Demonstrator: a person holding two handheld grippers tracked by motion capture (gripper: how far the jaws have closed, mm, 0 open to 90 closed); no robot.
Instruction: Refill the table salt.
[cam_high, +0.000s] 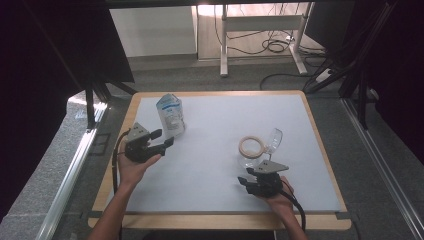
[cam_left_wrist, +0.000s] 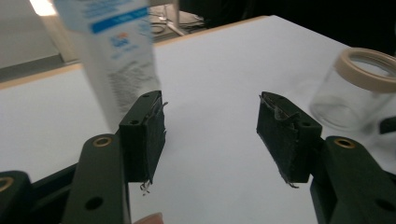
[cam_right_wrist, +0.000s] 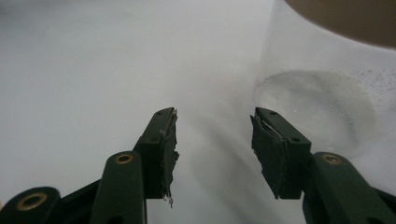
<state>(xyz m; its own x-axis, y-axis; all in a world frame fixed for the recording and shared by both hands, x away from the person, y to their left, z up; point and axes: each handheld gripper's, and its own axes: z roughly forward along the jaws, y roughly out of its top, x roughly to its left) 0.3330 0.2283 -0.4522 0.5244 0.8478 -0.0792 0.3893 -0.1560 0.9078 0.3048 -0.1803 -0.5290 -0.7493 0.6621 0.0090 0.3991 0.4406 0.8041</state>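
Left gripper (cam_high: 167, 138): jaws apart, empty, just beside carton (cam_high: 171, 114). Carton upright, well left of jar (cam_high: 252, 151). Right gripper (cam_high: 248, 179): jaws apart, empty, just before jar. Glass (cam_high: 272, 140) beside jar, possibly touching.

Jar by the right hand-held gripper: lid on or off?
Off. The jar stands upright, its tan-rimmed mouth open.

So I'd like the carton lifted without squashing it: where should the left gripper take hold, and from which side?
Probably at mid-height on the carton, across its flat side walls, coming in level from the near left where the left gripper already is. It stands upright with straight sides.
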